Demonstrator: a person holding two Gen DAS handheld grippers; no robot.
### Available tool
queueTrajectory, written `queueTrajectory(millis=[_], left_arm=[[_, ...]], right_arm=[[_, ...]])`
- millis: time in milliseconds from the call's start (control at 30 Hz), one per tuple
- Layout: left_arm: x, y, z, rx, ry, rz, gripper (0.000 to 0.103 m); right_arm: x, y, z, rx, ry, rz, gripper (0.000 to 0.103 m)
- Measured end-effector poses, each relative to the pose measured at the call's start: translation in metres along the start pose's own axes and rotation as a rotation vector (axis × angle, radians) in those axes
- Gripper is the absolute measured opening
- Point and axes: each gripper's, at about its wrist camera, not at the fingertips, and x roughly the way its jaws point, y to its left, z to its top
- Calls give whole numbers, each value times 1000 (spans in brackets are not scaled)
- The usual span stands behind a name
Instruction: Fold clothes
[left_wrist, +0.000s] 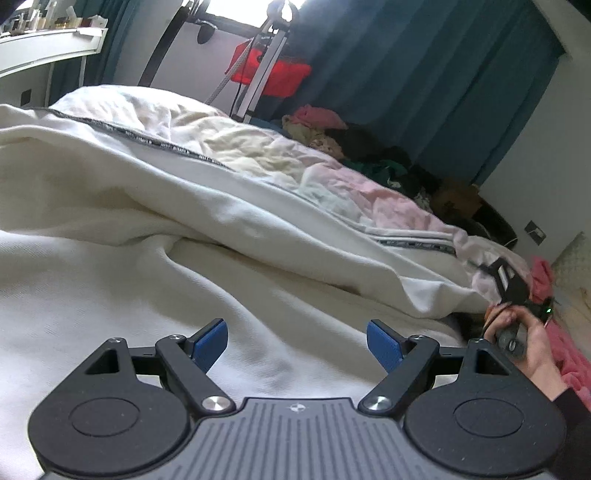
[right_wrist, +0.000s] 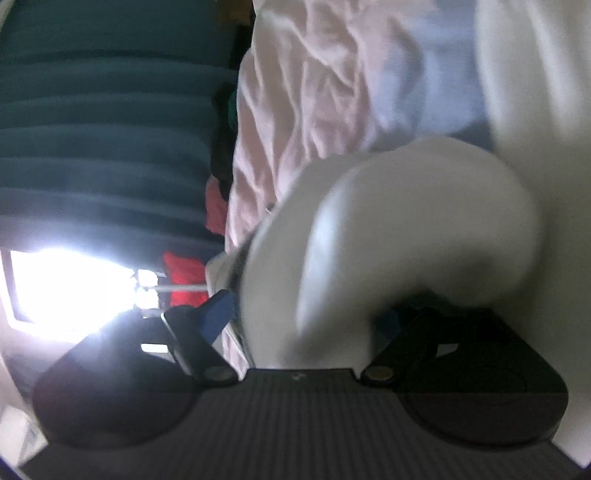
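Note:
A large cream-white garment (left_wrist: 184, 206) with a black printed stripe lies spread over the bed. My left gripper (left_wrist: 297, 345) hovers low over its near part, blue pads wide apart, open, nothing between them. At the right a hand (left_wrist: 532, 343) holds my right gripper (left_wrist: 496, 273) at the garment's far hem. In the right wrist view, rolled sideways and blurred, a thick fold of the white garment (right_wrist: 406, 229) bulges between the jaws of the right gripper (right_wrist: 303, 321). They stand wide, and no pad visibly presses the cloth.
A pale pink sheet (left_wrist: 388, 199) covers the bed beyond the garment. Several mixed clothes (left_wrist: 332, 133) are piled at the far edge, near a red box (left_wrist: 280, 74) and a tripod (left_wrist: 266, 66). Dark teal curtains (left_wrist: 424, 74) hang behind. Pink cloth (left_wrist: 565, 347) lies at right.

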Motion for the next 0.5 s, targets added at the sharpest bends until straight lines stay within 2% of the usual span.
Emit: queueTrajectory(millis=[100,133,167,200,233,267,367,500], left_arm=[[10,2,-3,2,19,23,84],[12,2,-3,2,25,28,84],[14,2,-4,2,31,31,84],[15,2,-4,3,32,33,84],[14,2,-3,6,27,33,84],[14,2,-3,10,22,33,84],[11,2,-3,17,8,31,84],[-1,4,-2,9,-47,11,84]], right_arm=[[5,5,5,-20,-33,49,83],[5,6,8,-49,-43,52,79],[5,8,10,-84,-54,48,63],[4,9,14,-113,-67,26,43],[3,12,17,-135,-73,1,31],[3,16,20,-154,-75,-19,16],[-5,41,21,-285,-95,-34,8],[-39,96,2,-626,-201,100,8]])
